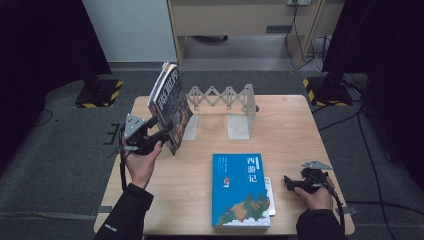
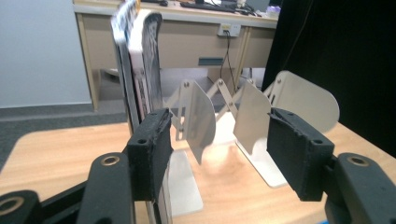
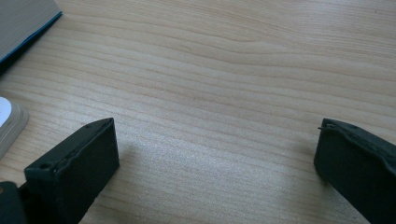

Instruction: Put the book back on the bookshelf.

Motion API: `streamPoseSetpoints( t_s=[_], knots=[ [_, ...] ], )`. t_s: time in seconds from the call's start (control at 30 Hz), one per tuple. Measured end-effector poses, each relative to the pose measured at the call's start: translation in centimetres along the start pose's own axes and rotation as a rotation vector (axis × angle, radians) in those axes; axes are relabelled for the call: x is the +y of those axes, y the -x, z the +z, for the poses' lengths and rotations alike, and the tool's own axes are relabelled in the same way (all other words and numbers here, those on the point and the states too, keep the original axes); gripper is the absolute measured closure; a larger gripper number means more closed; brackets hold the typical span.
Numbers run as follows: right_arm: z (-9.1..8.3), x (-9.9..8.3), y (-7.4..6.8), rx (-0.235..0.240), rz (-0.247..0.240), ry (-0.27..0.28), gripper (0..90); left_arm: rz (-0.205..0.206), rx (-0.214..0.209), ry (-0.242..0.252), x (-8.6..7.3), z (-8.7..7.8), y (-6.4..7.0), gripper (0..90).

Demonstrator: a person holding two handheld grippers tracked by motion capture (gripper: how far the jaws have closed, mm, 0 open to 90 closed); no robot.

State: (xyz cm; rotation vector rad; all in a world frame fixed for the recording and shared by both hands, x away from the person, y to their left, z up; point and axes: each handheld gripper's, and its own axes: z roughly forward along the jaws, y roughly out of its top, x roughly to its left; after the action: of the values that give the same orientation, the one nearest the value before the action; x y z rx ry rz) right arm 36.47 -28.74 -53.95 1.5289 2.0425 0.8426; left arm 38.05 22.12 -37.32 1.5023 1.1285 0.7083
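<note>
two grippers: both with jaws spread wide
left gripper [image 1: 161,131]: left of centre, one jaw against the upright magazine [image 1: 169,104], not clamping it
magazine: beside the metal bookend rack [image 1: 225,107]
right gripper [image 1: 291,183]: lower right, over bare table [image 1: 295,130], near the blue book [image 1: 240,189]

My light wooden table [image 1: 295,125] carries a white metal expanding bookend rack [image 1: 222,107] and a flat blue paperback book [image 1: 239,190].

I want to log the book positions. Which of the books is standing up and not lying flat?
The dark-covered book at the left gripper stands upright near the metal bookend rack. The blue book lies flat on the table.
</note>
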Motion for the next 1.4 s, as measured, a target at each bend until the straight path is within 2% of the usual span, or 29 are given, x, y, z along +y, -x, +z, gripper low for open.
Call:
streamPoseSetpoints(
  t_s=[0.07, 0.27, 0.4, 0.57, 0.67, 0.77, 0.83, 0.93, 1.03, 1.1, 1.23, 1.4],
  knots=[
    [0.0, 0.0, 0.0, 0.003, -0.001, 0.000, 0.3, -0.002, -0.017, -0.014, -0.5, 0.0, 0.0, 38.2],
    [0.0, 0.0, 0.0, 0.003, 0.001, 0.003, 0.4, 0.013, -0.031, -0.049, -1.9, 0.1, 0.2, 37.6],
    [0.0, 0.0, 0.0, 0.004, 0.002, 0.003, 0.4, 0.018, -0.073, -0.078, -2.9, 0.4, 0.9, 36.9],
    [0.0, 0.0, 0.0, 0.002, 0.001, 0.004, 0.4, 0.043, -0.095, -0.119, -4.2, 0.7, 1.7, 35.4],
    [0.0, 0.0, 0.0, 0.002, 0.001, 0.003, 0.4, 0.037, -0.104, -0.129, -4.6, 0.8, 1.8, 34.8],
    [0.0, 0.0, 0.0, -0.002, 0.007, 0.005, 0.4, 0.027, -0.130, -0.160, -5.6, 1.2, 2.0, 34.2],
    [0.0, 0.2, -0.1, -0.004, 0.020, -0.013, 0.5, 0.027, -0.150, -0.184, -6.1, 1.5, 2.4, 33.8],
    [-0.1, 0.6, 0.0, -0.004, 0.006, -0.052, 3.5, 0.040, -0.176, -0.216, -6.9, 2.0, 3.1, 33.2],
    [-0.5, 1.1, -0.1, 0.021, 0.062, -0.084, 7.4, 0.041, -0.201, -0.255, -7.8, 2.5, 3.5, 33.0],
    [-0.9, 1.5, -0.4, 0.038, 0.066, -0.068, 8.2, 0.034, -0.221, -0.289, -8.5, 2.9, 3.9, 32.9],
    [-1.6, 2.1, -1.2, 0.067, 0.074, -0.044, 7.0, 0.058, -0.242, -0.331, -9.7, 3.6, 4.8, 32.7],
    [-2.2, 2.7, -1.9, 0.084, 0.061, 0.002, 5.4, 0.082, -0.274, -0.376, -10.9, 4.4, 5.9, 31.7]
  ],
)
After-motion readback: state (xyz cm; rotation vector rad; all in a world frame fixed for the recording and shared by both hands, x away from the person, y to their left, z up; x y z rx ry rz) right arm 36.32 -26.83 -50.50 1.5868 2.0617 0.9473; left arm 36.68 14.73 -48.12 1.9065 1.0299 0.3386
